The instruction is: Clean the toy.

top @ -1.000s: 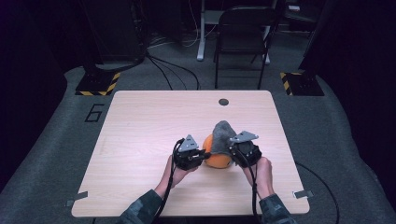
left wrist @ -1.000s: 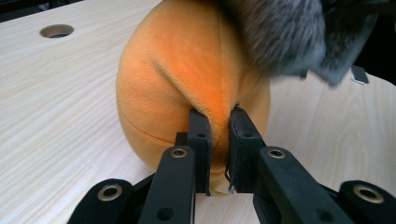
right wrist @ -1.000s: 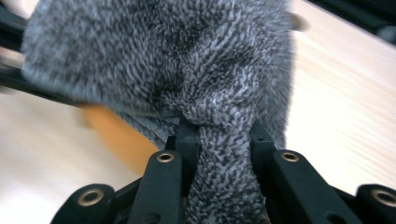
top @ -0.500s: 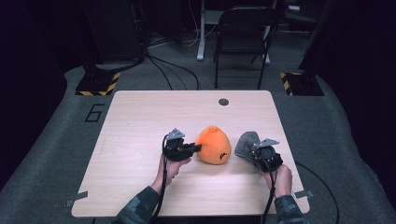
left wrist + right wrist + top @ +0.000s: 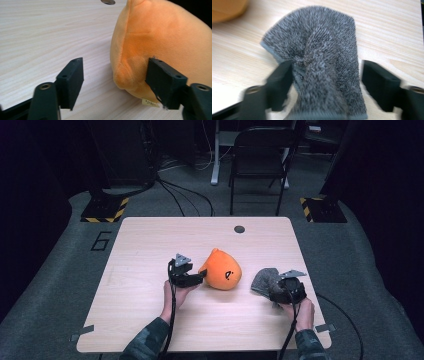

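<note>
Orange plush toy (image 5: 223,270) sits mid-table (image 5: 150,240); your left gripper (image 5: 115,75) has just been opening, its jaws loosely straddling the toy's edge. Your right gripper (image 5: 325,82) has just been opening too, grey fuzzy cloth (image 5: 322,62) slack between its jaws.

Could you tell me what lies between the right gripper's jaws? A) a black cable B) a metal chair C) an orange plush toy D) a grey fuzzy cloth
D: in the right gripper view the grey cloth lies bunched between the open jaws of the right gripper; the orange plush sits by the left gripper.
</note>
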A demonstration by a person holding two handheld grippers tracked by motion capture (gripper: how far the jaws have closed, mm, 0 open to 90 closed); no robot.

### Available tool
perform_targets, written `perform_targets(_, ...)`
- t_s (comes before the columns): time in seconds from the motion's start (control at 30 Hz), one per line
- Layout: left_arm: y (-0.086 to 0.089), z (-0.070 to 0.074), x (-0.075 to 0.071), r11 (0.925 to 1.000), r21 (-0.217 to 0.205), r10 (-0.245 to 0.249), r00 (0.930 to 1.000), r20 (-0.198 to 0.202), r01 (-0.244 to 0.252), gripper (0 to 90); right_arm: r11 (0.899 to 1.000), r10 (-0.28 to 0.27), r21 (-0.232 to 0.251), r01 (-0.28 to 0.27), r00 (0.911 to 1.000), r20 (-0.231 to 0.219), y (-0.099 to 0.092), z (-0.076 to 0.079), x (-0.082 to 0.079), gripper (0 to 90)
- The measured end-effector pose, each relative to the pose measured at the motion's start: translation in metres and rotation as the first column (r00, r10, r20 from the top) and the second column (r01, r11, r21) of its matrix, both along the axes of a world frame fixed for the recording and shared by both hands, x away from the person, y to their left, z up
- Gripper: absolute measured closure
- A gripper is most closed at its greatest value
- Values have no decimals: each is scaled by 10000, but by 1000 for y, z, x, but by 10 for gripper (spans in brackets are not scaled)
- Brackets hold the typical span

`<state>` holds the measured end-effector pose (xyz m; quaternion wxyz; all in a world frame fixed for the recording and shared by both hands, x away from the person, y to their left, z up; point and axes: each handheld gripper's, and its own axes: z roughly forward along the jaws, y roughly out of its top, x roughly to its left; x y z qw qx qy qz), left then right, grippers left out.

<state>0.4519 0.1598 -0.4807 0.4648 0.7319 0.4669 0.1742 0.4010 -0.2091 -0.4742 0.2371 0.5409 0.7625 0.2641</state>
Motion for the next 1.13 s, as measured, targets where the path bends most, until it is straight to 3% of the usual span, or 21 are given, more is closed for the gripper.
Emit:
perform_targets(0.1, 6, 8, -5, 9998, 178, 19, 9996, 290, -24, 225, 9989, 51, 475, -58, 9999, 149, -9, 6, -8, 125)
perform_targets(0.23, 15, 16, -16, 9995, 317, 72, 9982, 595, -91, 178, 9982, 269, 533, -276, 9996, 126, -15, 6, -20, 30)
perform_targets(0.33, 24, 16, -27, 9977, 674, -30, 9967, 816, -25, 153, 9984, 408, 389, -412, 9991, 93, -16, 4, -28, 0)
perform_targets(0.43, 35, 15, -38, 9985, 537, -76, 9972, 750, 35, 125, 9979, 558, 322, -564, 9982, 201, -17, 2, -34, 0)
perform_targets(0.47, 41, 15, -41, 9977, 675, -134, 9964, 833, 78, 113, 9976, 610, 315, -618, 9978, 252, -18, 2, -36, 0)
perform_targets(0.6, 60, 10, -57, 9951, 979, -165, 9983, 560, 110, 82, 9976, 641, 266, -647, 9977, 205, -26, -6, -43, 0)
perform_targets(0.73, 81, -6, -67, 9886, 1503, -113, 9999, 37, 106, 33, 9974, 497, 527, -496, 9988, -13, -40, -21, -50, 0)
perform_targets(0.8, 90, -14, -70, 9885, 1514, 6, 9997, -232, 29, 1, 9964, 578, 637, -567, 9982, -158, -45, -27, -53, 0)
perform_targets(0.9, 102, -25, -71, 9809, 1945, 82, 9990, -448, 7, 0, 9967, 618, 549, -606, 9979, -211, -47, -33, -55, 0)
perform_targets(1.13, 118, -42, -62, 9812, 1926, 282, 9941, -1048, -75, 0, 9969, 775, 191, -768, 9961, -426, -47, -42, -55, 0)
